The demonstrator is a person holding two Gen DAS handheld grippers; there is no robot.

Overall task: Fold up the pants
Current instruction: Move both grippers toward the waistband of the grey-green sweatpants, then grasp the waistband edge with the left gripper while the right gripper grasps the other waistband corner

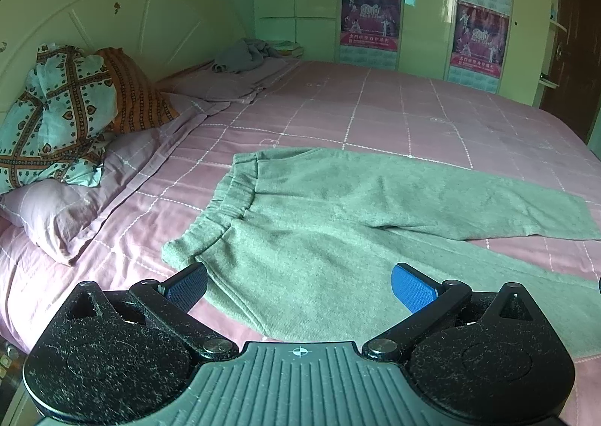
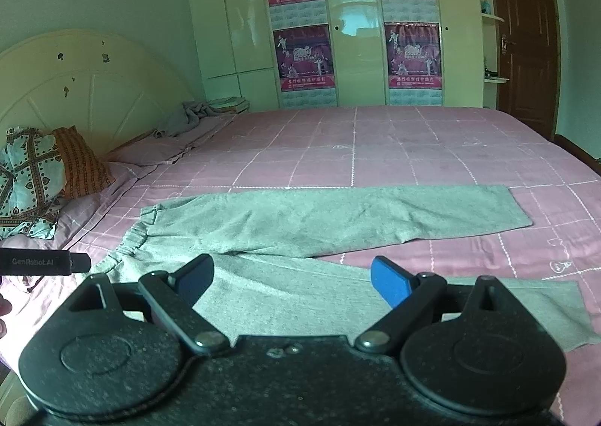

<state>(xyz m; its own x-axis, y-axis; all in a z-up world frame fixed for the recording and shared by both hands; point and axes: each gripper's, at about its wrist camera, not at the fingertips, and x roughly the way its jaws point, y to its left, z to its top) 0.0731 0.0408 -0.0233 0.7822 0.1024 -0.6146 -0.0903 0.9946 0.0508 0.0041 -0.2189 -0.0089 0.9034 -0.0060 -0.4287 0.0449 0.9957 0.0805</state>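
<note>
Grey-green pants point(image 1: 338, 223) lie flat on the pink checked bed point(image 1: 375, 114), waistband point(image 1: 225, 200) to the left, both legs spread to the right in a V. My left gripper point(image 1: 298, 285) hovers open over the near hip of the pants, nothing between its blue pads. In the right wrist view the same pants point(image 2: 319, 216) stretch across the bed, and my right gripper point(image 2: 291, 277) stands open above the near leg point(image 2: 507, 309), holding nothing. The tip of the left gripper point(image 2: 45, 261) shows at the left edge of that view.
Pillows point(image 1: 64, 208) and a patterned quilt point(image 1: 56, 110) pile up at the headboard point(image 1: 112, 13) on the left. A grey garment point(image 1: 244, 54) lies at the bed's far corner. Wardrobe doors with posters point(image 2: 300, 35) stand behind the bed, a brown door point(image 2: 526, 43) at right.
</note>
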